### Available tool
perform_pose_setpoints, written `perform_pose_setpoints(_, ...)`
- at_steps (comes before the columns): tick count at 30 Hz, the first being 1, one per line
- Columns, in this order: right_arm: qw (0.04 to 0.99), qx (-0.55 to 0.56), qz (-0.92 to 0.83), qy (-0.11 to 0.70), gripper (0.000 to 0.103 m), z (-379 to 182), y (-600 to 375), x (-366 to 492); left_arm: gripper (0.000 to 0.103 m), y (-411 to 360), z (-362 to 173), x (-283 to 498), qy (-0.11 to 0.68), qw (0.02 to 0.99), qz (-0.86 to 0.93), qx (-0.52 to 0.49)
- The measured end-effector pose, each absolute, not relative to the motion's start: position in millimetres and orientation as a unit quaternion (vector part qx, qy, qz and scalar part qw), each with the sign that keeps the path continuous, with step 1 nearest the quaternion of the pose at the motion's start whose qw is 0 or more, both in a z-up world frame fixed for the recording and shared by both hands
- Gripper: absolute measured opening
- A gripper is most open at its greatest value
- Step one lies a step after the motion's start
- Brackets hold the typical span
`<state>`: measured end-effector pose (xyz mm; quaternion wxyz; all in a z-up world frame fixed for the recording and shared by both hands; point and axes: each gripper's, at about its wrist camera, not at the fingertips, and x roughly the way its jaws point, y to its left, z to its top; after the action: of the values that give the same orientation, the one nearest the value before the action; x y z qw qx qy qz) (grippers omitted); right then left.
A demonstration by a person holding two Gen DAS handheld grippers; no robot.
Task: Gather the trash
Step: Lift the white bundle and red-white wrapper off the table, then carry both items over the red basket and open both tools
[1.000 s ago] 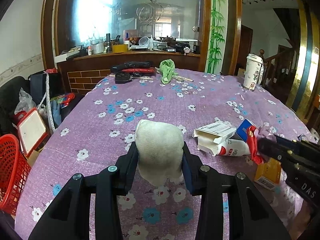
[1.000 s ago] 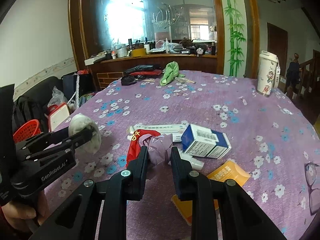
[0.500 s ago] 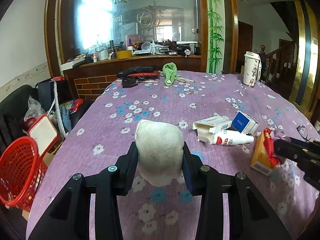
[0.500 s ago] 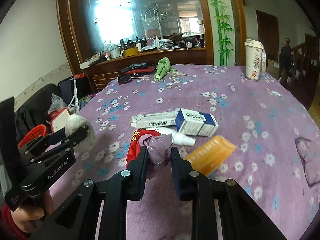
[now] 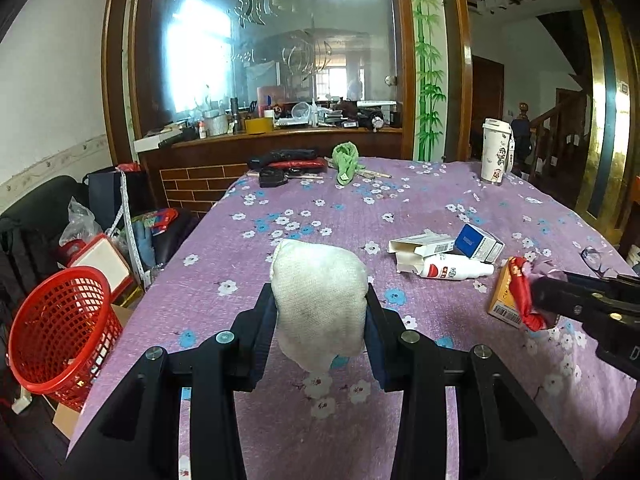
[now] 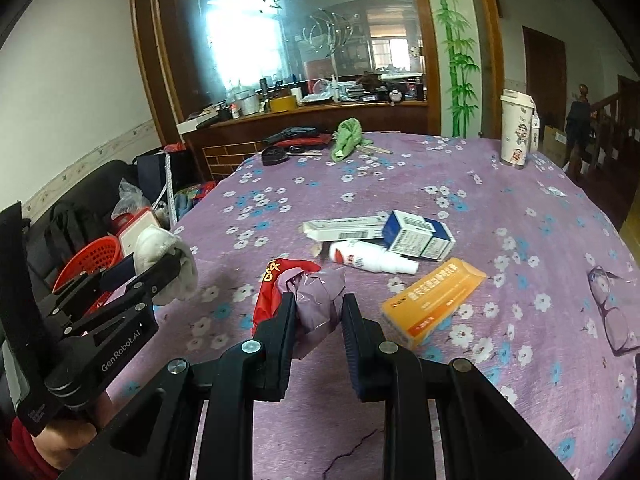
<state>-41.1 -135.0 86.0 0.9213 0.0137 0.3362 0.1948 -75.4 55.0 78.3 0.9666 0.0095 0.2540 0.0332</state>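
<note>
Because the soft white cloth wad [image 5: 320, 300] squashes lightly, the left tool [image 5: 320, 320] clamps its middle; the right tool [image 6: 318, 316] pinches a crumpled, featherweight mauve-and-red plastic wrapper [image 6: 308, 296].

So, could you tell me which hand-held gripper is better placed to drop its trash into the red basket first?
Left. The left hand-held gripper, shut on the white cloth wad, is on the red basket's side; the right hand-held gripper, holding crumpled wrappers, is farther across the table.

1. Table [image 5: 320, 216]: purple cloth with white and blue flowers.
2. Cloth wad [image 5: 320, 300]: off-white.
3. Basket [image 5: 60, 328]: red mesh.
4. Crumpled wrapper [image 6: 316, 292]: lilac and red.
5. Box [image 6: 434, 296]: orange.
</note>
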Motion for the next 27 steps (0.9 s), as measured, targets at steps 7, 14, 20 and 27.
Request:
perform_pose_setpoints(7, 0.919, 0.001, 0.201, 0.339, 0.024, 88, -118, -45, 0.039, 64, 80, -88, 0.244, 0.969, 0.036, 0.005)
perform_pose_setpoints(14, 0.915, -0.016, 0.215, 0.340, 0.024, 92, -96, -47, 0.039, 83, 86, -99, 0.232, 0.972, 0.046, -0.009)
perform_pose_setpoints(20, 0.909, -0.035, 0.241, 0.339, 0.025, 96, -63, -50, 0.039, 108, 90, -109, 0.225, 0.972, 0.065, -0.025)
perform_pose_setpoints(27, 0.898, -0.056, 0.274, 0.341, 0.025, 99, -20, -53, 0.039, 144, 93, -118, 0.219, 0.970, 0.092, -0.050)
